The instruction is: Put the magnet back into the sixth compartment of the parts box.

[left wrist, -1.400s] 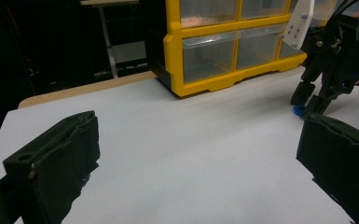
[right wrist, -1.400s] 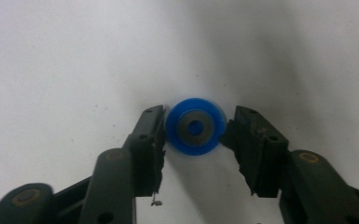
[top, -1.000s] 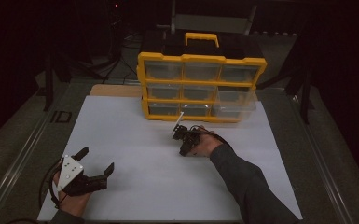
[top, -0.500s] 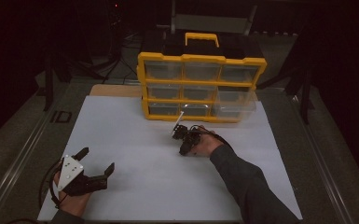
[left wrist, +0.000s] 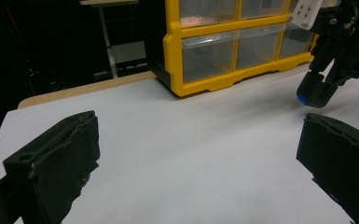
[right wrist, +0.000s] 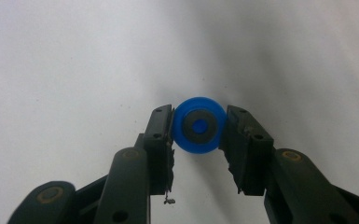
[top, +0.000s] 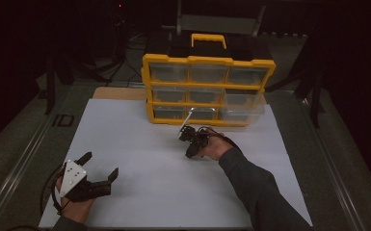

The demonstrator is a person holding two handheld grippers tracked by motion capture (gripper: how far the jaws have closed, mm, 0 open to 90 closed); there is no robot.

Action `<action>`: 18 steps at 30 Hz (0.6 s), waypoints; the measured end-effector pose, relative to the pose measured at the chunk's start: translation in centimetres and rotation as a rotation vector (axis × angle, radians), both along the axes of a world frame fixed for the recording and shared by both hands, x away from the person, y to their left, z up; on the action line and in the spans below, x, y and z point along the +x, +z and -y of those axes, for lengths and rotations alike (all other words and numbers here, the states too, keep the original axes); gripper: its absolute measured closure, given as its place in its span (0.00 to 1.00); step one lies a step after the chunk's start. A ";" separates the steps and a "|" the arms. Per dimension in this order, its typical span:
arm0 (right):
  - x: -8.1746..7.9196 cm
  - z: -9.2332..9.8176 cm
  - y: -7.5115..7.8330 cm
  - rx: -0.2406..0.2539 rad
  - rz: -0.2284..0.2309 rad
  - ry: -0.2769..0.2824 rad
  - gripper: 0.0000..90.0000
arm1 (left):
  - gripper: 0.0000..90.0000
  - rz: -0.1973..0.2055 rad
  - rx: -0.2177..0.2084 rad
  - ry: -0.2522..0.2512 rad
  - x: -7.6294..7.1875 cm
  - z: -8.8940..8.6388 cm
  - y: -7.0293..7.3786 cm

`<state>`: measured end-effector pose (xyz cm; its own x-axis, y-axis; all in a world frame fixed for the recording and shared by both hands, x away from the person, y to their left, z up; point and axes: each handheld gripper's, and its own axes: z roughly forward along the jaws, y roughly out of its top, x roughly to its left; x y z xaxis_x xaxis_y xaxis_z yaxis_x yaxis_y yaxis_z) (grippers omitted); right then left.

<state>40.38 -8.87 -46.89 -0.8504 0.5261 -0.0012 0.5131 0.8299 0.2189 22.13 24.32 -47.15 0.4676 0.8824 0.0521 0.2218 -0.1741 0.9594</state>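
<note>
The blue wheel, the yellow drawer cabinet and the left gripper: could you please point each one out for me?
blue wheel (right wrist: 199, 125), right gripper view, its dark hub.
yellow drawer cabinet (top: 207, 60), high view, top yellow frame bar.
left gripper (top: 99, 164), high view, midway between its fingertips.

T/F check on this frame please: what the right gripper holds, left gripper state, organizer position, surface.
1. The right gripper has its fingers closed on a small blue wheel. True.
2. The left gripper holds a screwdriver. False: its fingers stand wide apart with nothing between them.
3. The yellow drawer organizer stands at the far side of the white sheet. True.
4. The blue wheel sits inside one of the organizer's drawers. False: it is out over the white sheet, between the right gripper's fingers.
5. The organizer has a yellow carry handle on top. True.
6. The two grippers touch each other. False: they are well apart, left one near the sheet's near-left corner, right one close to the organizer.
</note>
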 end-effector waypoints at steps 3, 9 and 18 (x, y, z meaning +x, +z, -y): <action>-0.1 0.0 0.2 0.003 -0.002 -0.005 0.70 | 0.00 0.001 0.000 0.001 0.0 0.0 0.0; -0.1 0.0 0.8 0.019 0.007 -0.002 0.70 | 0.00 0.001 -0.002 0.003 0.0 0.0 0.0; -0.3 -0.1 1.6 0.026 0.011 0.005 0.70 | 0.00 0.002 -0.001 0.003 0.0 -0.1 0.0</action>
